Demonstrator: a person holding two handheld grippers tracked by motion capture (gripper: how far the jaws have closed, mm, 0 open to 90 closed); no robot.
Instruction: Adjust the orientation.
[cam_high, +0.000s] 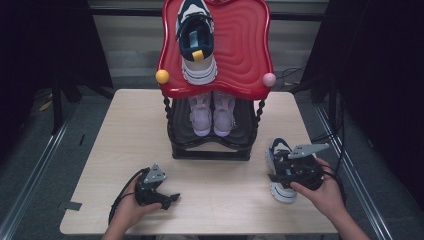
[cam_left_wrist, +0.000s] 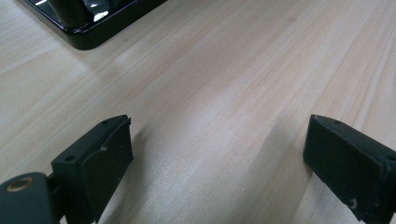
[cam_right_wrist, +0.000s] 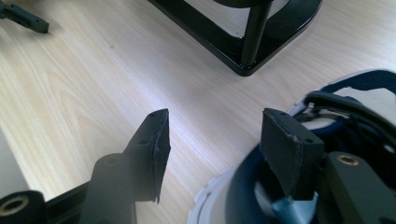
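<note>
Right gripper (cam_right_wrist: 212, 154) jaws half open over sneaker (cam_high: 280, 167) at lower right, gripping nothing; closing off-centre could tip it. Left gripper (cam_left_wrist: 217, 161) wide, empty.

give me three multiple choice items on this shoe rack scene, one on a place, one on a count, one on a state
1. Where does the navy and white sneaker near the right gripper lie?
A. on the red top shelf
B. on the table, right of the rack
C. on the floor

2. How many shoes stand on the rack's lower shelf?
A. one
B. two
C. four

3. How do the left gripper jaws stand?
A. open over bare table
B. shut on a shoe
C. shut on a ball

Answers:
1 B, the high view shows it on the table beside the rack's base.
2 B, a pair of pale pink shoes sits there side by side.
3 A, the left gripper view shows only wood between the spread jaws.
</note>
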